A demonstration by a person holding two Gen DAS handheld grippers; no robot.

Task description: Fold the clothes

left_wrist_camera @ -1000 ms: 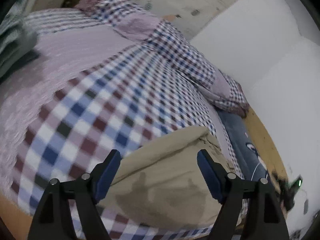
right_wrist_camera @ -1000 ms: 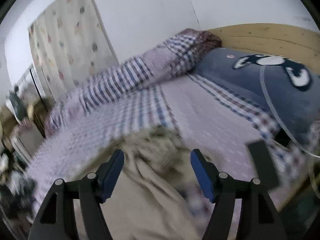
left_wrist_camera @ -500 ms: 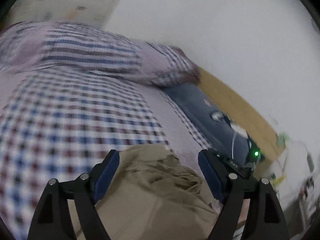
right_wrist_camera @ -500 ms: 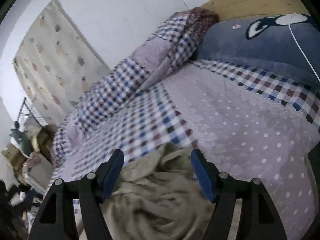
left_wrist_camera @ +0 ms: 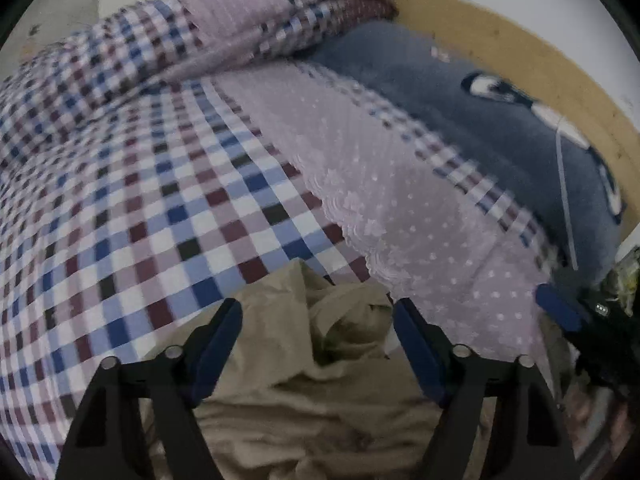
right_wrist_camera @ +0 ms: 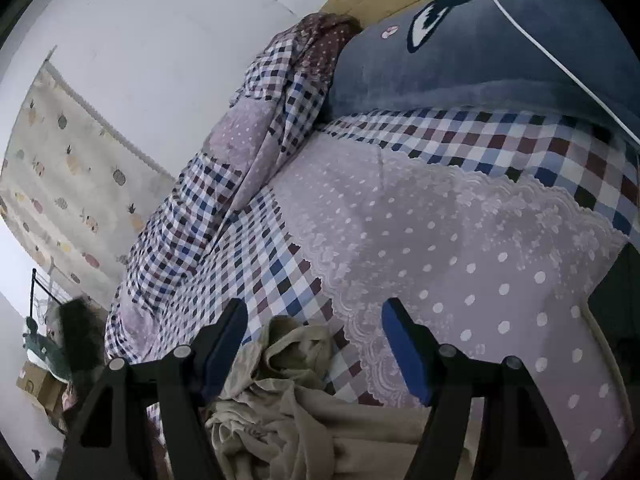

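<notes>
From my left wrist view, my left tongs [left_wrist_camera: 318, 320] were spread wide and pinched nothing. Just under them lay the tan cloth [left_wrist_camera: 304, 392], all bunched up and wrinkly on the checked bedspread [left_wrist_camera: 160, 200]. It was not flat and not folded. I think the step was getting hold of the cloth to lay it out, so my next move would need a clear edge or corner to pinch (I could not pick out one in that lump). A lilac dotted sheet [left_wrist_camera: 400, 200] lay just beside the cloth, and a dark blue pillow [left_wrist_camera: 460, 120] sat far back by the wooden headboard [left_wrist_camera: 520, 68]. A rolled checked quilt [left_wrist_camera: 248, 28] lay along the far side. At the right edge I saw a bit of my right tongs [left_wrist_camera: 560, 312].

From my right wrist view, my right tongs [right_wrist_camera: 312, 340] were spread wide too, with nothing between them. The tan cloth [right_wrist_camera: 288, 392] sat low and to the left, near one finger [right_wrist_camera: 224, 340]. I could not tell if it touched. The bed in front was open, with room to spread the cloth. The quilt [right_wrist_camera: 240, 152] and the pillow [right_wrist_camera: 480, 52] were well apart from it. A curtain with fruit on it [right_wrist_camera: 60, 160] hung far off.
</notes>
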